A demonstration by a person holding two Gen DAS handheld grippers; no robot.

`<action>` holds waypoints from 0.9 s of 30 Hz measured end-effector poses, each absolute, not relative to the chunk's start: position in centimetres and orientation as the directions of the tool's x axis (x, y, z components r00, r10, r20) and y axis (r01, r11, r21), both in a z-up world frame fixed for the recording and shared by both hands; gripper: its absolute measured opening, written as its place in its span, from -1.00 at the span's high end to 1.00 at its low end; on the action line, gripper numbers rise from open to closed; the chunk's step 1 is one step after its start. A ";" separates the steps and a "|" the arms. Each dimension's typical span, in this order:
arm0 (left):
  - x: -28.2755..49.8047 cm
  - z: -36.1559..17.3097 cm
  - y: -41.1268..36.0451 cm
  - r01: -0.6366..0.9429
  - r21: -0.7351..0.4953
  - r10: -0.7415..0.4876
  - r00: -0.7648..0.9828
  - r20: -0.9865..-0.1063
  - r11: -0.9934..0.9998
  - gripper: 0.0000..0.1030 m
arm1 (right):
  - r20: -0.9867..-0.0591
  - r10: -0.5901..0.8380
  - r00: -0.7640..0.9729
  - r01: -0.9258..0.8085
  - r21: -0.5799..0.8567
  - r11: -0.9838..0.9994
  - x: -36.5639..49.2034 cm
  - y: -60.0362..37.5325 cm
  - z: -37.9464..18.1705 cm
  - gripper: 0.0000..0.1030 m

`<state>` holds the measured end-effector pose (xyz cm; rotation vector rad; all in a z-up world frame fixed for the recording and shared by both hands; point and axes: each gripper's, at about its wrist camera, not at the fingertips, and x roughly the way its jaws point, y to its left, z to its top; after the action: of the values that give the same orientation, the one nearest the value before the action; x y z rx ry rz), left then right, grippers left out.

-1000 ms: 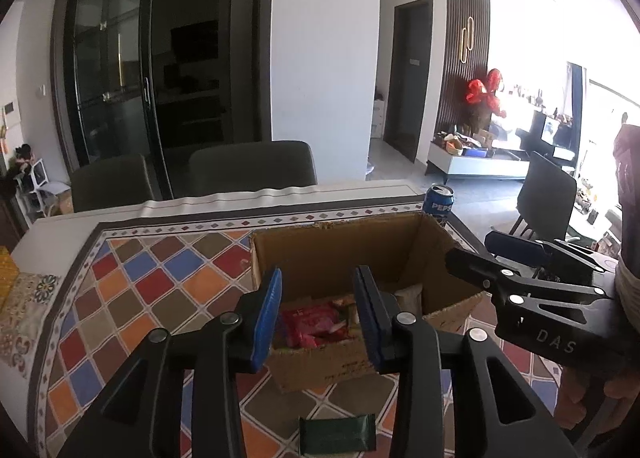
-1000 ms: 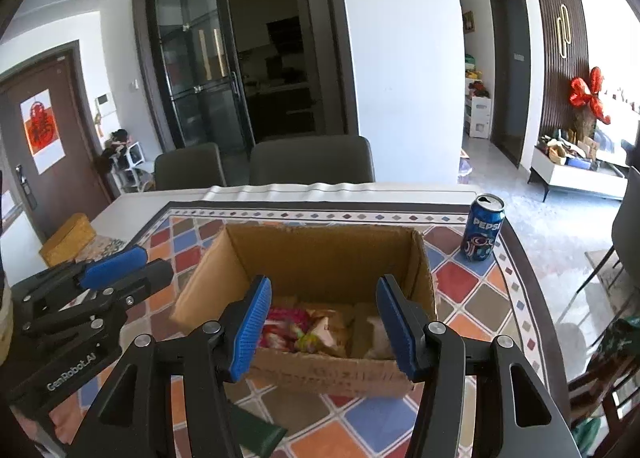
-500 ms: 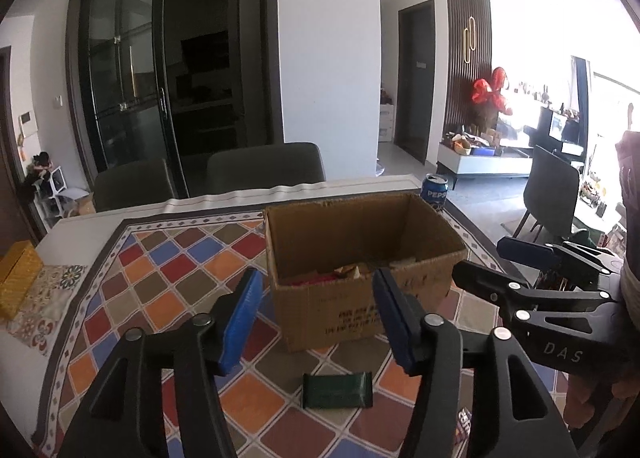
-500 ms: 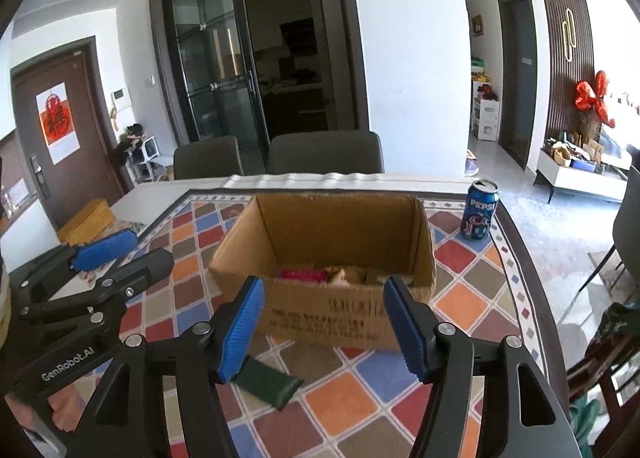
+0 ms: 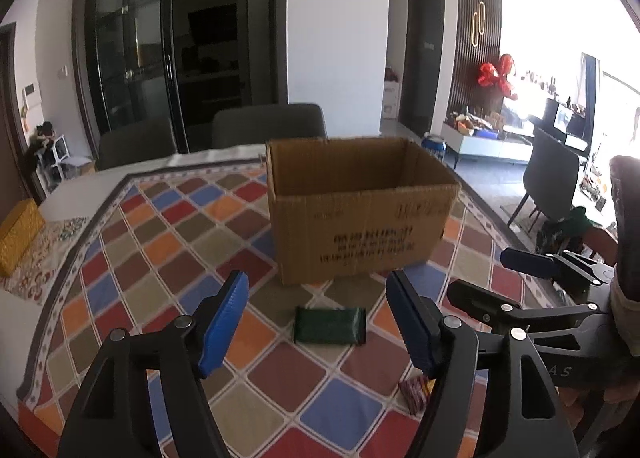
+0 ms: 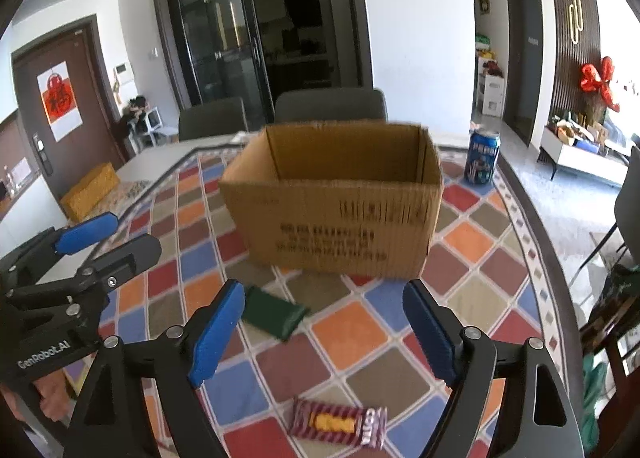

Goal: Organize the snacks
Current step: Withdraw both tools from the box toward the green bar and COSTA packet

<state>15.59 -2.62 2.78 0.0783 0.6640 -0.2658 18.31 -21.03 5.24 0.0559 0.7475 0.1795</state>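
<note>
An open cardboard box stands on the checkered tablecloth; it also shows in the right wrist view. A dark green snack packet lies in front of it, also seen from the right wrist. A maroon striped snack bar lies nearer, partly visible in the left wrist view. My left gripper is open and empty, just short of the green packet. My right gripper is open and empty, above the table between the two snacks.
A blue Pepsi can stands right of the box near the table edge. A yellow box lies at the far left of the table. Two grey chairs stand behind the table. The table's right edge curves close by.
Both grippers have pulled back from over the box and lowered. The box contents are now hidden behind its front wall, and both loose snacks have come into view.
</note>
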 end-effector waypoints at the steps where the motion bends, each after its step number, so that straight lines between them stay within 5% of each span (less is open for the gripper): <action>1: 15.4 2.5 -2.6 0.268 -0.007 -0.214 0.752 -0.623 0.963 -0.41 | -0.681 0.184 0.709 -0.143 0.117 0.983 18.3 -20.9 4.8 -0.59; 27: 13.2 -7.2 -2.9 0.270 0.041 -0.130 0.585 -0.801 0.962 -0.44 | -0.883 0.184 0.431 -0.161 0.125 0.979 15.7 -19.9 -6.2 -0.59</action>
<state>13.17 -2.94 -7.23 0.1651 0.9183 -0.2344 15.74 -19.93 -6.22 0.0233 1.1046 0.2147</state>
